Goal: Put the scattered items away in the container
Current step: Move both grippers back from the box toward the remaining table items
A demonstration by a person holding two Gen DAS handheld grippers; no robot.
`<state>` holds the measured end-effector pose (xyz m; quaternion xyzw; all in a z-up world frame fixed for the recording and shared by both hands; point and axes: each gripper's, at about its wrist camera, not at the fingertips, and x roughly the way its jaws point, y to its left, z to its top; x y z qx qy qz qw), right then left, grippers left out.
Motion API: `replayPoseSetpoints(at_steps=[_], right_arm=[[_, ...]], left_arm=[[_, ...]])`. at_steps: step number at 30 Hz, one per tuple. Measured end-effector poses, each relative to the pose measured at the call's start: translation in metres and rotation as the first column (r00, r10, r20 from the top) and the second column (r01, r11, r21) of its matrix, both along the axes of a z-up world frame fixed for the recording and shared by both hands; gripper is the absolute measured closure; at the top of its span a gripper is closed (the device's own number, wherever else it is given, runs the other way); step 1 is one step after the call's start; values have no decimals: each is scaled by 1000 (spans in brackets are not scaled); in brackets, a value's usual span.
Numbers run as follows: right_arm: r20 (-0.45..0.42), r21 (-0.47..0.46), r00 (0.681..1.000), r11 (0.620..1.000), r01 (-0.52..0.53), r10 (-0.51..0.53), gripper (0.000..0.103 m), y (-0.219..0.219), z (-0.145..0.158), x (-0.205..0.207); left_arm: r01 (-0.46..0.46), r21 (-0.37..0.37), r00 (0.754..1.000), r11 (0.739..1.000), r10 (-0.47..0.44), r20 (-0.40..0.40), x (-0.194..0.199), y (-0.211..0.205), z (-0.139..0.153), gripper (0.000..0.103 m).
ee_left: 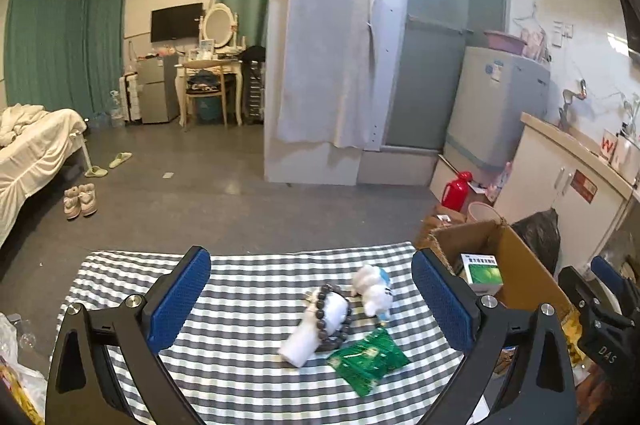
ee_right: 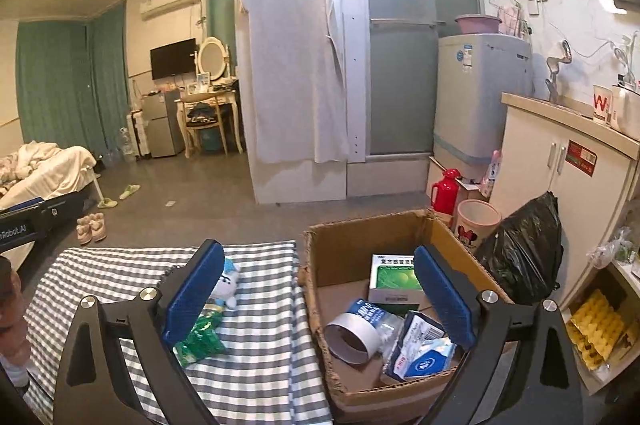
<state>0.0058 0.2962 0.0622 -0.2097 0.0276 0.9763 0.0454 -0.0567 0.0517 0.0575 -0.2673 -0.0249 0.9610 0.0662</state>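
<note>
My left gripper (ee_left: 311, 299) is spread wide with nothing between its blue pads, hanging over the grey-and-white checked cloth (ee_left: 248, 365). On that cloth, between the pads from where I look, lie a small white bottle (ee_left: 316, 329) with a dark bead bracelet (ee_left: 334, 321) looped round it, a white plush toy (ee_left: 374, 291) with a blue patch just beyond, and a green foil packet (ee_left: 368, 355) nearer me. My right gripper (ee_right: 320, 299) is spread wide too and empty, held over the near left edge of the cardboard box (ee_right: 352, 399), which stands just right of the cloth. Inside the box are a green-and-white medicine carton (ee_right: 394, 275) at the far side, a roll of tape (ee_right: 352, 335) and a blue-and-white pack (ee_right: 420, 357) (tissues or masks, I cannot tell) nearer me.
</note>
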Motion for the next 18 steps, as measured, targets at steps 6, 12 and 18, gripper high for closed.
replayPoseSetpoints(at_steps=[6, 12, 18], right_arm=[[-14, -7, 999, 999, -39, 39, 3, -14, 2, 2], [-11, 2, 996, 996, -86, 86, 2, -35, 0, -3], [-9, 10, 991, 991, -133, 133, 2, -56, 0, -7]], left_arm=[[-35, -8, 999, 999, 35, -14, 7, -22, 3, 0], [-76, -38, 997, 996, 74, -28, 14, -41, 2, 0], [-118, -39, 993, 992, 116, -34, 16, -63, 3, 0]])
